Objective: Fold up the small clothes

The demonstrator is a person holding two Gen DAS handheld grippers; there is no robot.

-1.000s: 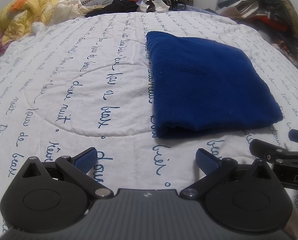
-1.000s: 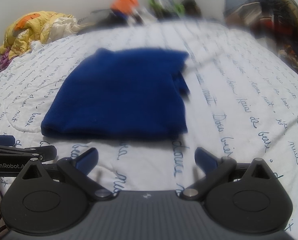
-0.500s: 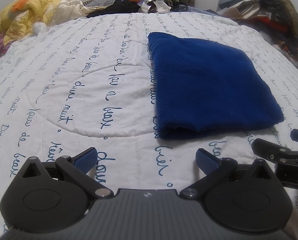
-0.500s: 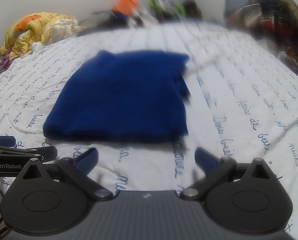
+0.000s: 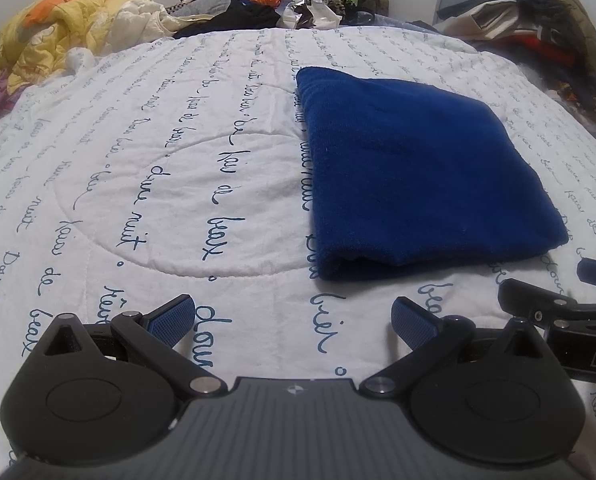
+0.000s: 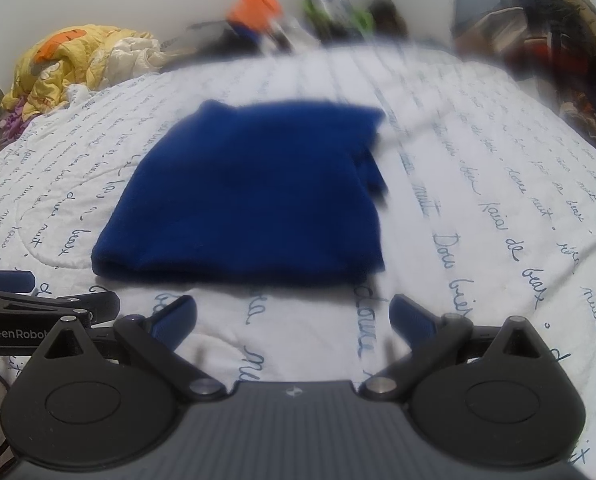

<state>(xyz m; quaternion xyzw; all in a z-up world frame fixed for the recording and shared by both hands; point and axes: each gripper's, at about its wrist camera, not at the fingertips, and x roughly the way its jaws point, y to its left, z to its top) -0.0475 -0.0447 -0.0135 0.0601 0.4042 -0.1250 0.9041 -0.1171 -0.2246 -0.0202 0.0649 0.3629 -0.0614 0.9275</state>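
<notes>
Where it lies on the white quilt (image 5: 145, 184) with blue handwriting, the blue garment (image 5: 414, 176) is folded into a flat, thick rectangle, its rounded fold edge facing the cameras. In the right wrist view a loose flap pokes out at its far right side. It sits ahead and to the right of the left gripper (image 5: 293, 316), and just ahead and slightly left of the right gripper (image 6: 293, 316), touching neither. Both grippers hover with jaws spread wide, holding nothing, side by side over bare quilt.
</notes>
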